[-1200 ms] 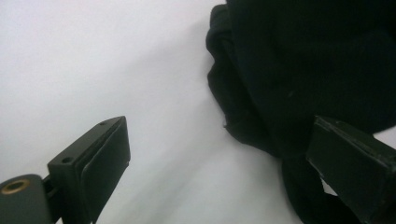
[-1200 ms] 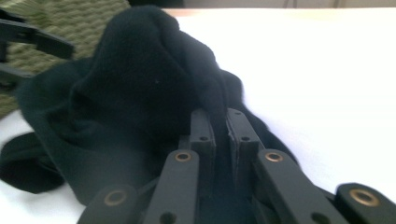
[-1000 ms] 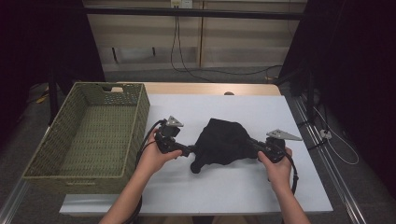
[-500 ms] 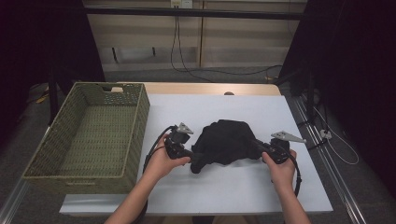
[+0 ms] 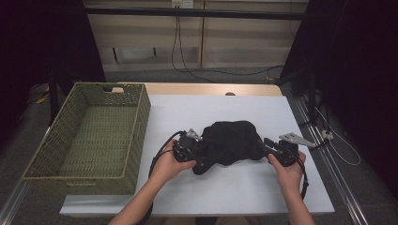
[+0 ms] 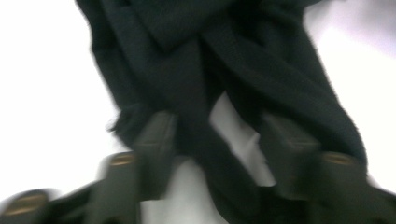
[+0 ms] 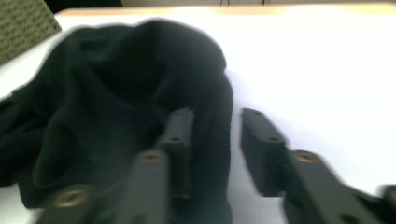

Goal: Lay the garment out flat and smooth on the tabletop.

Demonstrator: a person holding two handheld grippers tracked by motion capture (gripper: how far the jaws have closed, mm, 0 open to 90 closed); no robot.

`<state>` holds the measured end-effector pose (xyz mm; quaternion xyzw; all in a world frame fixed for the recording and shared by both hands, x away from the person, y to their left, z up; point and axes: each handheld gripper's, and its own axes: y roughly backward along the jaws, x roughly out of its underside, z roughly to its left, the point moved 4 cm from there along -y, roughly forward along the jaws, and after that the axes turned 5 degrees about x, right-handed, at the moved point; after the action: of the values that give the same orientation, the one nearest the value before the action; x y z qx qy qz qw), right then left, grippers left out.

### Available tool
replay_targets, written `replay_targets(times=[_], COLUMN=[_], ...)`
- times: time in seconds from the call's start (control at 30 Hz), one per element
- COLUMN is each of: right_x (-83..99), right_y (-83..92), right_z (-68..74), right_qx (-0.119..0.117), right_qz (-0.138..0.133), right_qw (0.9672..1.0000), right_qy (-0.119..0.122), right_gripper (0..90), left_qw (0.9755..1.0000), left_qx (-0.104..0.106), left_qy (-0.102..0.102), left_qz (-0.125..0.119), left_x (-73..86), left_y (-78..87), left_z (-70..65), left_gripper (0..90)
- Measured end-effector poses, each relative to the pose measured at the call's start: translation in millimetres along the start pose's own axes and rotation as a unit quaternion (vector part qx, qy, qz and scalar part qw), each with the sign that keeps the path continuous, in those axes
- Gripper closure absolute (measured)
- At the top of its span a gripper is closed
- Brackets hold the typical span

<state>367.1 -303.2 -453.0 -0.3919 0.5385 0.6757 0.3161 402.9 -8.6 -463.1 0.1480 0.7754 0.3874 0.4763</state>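
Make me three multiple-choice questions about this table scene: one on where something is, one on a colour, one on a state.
1. Where does the woven basket stand?
A. at the table's left side
B. at the table's right side
C. on top of the cloth

2. What colour is the crumpled cloth?
A. white
B. black
C. red

3. What is inside the basket?
A. a folded towel
B. two cups
C. nothing

Answers:
1 A, since the high view shows it left of the cloth, beside the left gripper.
2 B, as it lies dark on the white table, between the left gripper and the right gripper.
3 C, because its woven floor lies bare.
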Motion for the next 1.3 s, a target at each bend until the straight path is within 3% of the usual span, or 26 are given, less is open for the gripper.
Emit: replay_targets(times=[0.1,0.23,0.27,0.37,0.43,0.5,0.6,0.63,0.8,0.93,1.0,1.03,1.1,1.2,1.3], right_x=[-7.4,-19.2,-20.7,-18.8,-16.5,-13.2,-11.0,-11.6,-16.0,-10.1,-6.9,-5.4,-4.2,-5.7,-11.7], right_y=[5.3,9.4,7.4,-2.5,-9.9,-18.9,-24.8,-24.5,-10.5,1.5,4.2,5.2,5.1,5.7,7.8], right_z=[7.2,30.5,40.2,61.9,71.1,75.5,68.8,65.5,34.3,6.6,1.7,0.9,3.1,12.2,24.5], right_qx=[-0.016,-0.052,-0.072,-0.099,-0.097,-0.087,-0.087,-0.085,-0.051,-0.030,-0.027,-0.026,-0.024,-0.029,-0.037], right_qz=[-0.022,-0.045,-0.041,-0.026,-0.018,-0.008,0.002,-0.001,-0.018,-0.014,-0.009,-0.008,-0.007,-0.013,-0.029], right_qw=[0.9996,0.9974,0.9961,0.9930,0.9923,0.9916,0.9927,0.9933,0.9970,0.9991,0.9993,0.9994,0.9995,0.9989,0.9977], right_qy=[-0.003,0.023,0.030,0.059,0.075,0.095,0.083,0.078,0.055,0.029,0.023,0.020,0.020,0.035,0.049], right_gripper=[48.7,37.3,34.4,33.8,40.6,59.7,82.3,84.6,87.2,87.1,86.8,85.4,74.0,63.9,52.4], left_qw=[0.9998,0.9994,0.9993,0.9990,0.9989,0.9987,0.9979,0.9977,0.9956,0.9944,0.9939,0.9941,0.9941,0.9950,0.9947], left_qx=[0.010,0.018,0.018,0.010,0.001,-0.006,-0.018,-0.022,-0.033,-0.040,-0.039,-0.036,-0.034,-0.034,-0.019], left_qy=[0.014,0.030,0.033,0.042,0.044,0.046,0.055,0.057,0.069,0.076,0.079,0.079,0.080,0.077,0.085], left_qz=[0.001,0.004,0.001,-0.009,-0.018,-0.022,-0.028,-0.029,-0.054,-0.062,-0.066,-0.065,-0.065,-0.055,-0.055], left_x=[-0.8,-2.7,-2.8,-3.6,-4.3,-3.8,-2.0,-1.3,-3.2,-5.5,-7.0,-7.6,-8.8,-9.0,-8.5], left_y=[1.1,6.5,7.8,16.0,21.9,28.9,34.8,36.5,48.2,56.6,59.4,59.7,59.1,56.3,54.5], left_z=[0.7,1.9,2.0,4.6,6.9,9.6,14.2,16.3,23.8,27.3,28.5,28.4,27.8,27.0,26.3], left_gripper=[74.5,82.9,84.1,85.5,85.8,86.0,86.0,86.0,86.0,86.0,86.0,86.0,85.9,86.0,85.8])
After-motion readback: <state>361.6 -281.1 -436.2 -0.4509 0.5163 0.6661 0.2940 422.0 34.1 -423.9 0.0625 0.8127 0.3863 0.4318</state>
